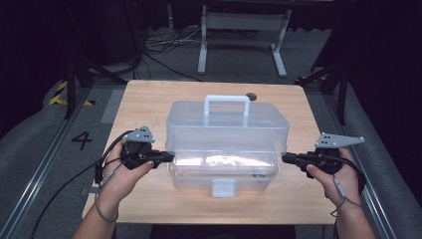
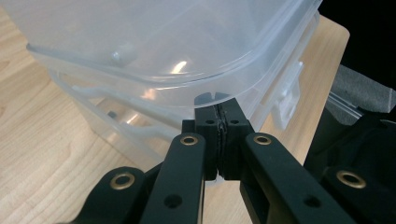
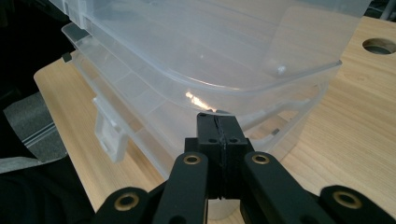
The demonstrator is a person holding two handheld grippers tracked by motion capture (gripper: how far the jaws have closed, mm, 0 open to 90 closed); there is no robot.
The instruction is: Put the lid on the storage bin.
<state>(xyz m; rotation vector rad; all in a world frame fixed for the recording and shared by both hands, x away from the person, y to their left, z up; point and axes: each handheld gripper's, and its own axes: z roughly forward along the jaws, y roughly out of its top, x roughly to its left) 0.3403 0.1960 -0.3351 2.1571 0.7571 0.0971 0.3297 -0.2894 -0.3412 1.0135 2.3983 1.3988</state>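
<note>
Left gripper (image 1: pixel 166 156): jaws together, tips set against the left end of the clear plastic box (image 1: pixel 226 144), right under the lid's rim (image 2: pixel 140 84). Nothing between the pads.

Box sits mid-counter (image 1: pixel 149 99), lid down or nearly so, handle (image 1: pixel 227 107) upright at the far side, latch tab (image 1: pixel 224 188) hanging loose at the near edge. From the gripper views the lid seems to ride slightly above the base, though the clear plastic makes that hard to judge.

Right gripper (image 1: pixel 284 158): jaws together too, tips at the right end under the same rim (image 3: pixel 261 86), mirroring the left.

Step in hand, as judged: raise the lid from both ends. Do it well by lifting both tips evenly, staying under the rim, so the lid hinges toward the far side without twisting or dragging the base.

Room: bare counter left, right and far of the box. Near edge lies close to the latch; keep the base from sliding that way. A cable hole (image 1: pixel 251 96) sits beyond the handle.
</note>
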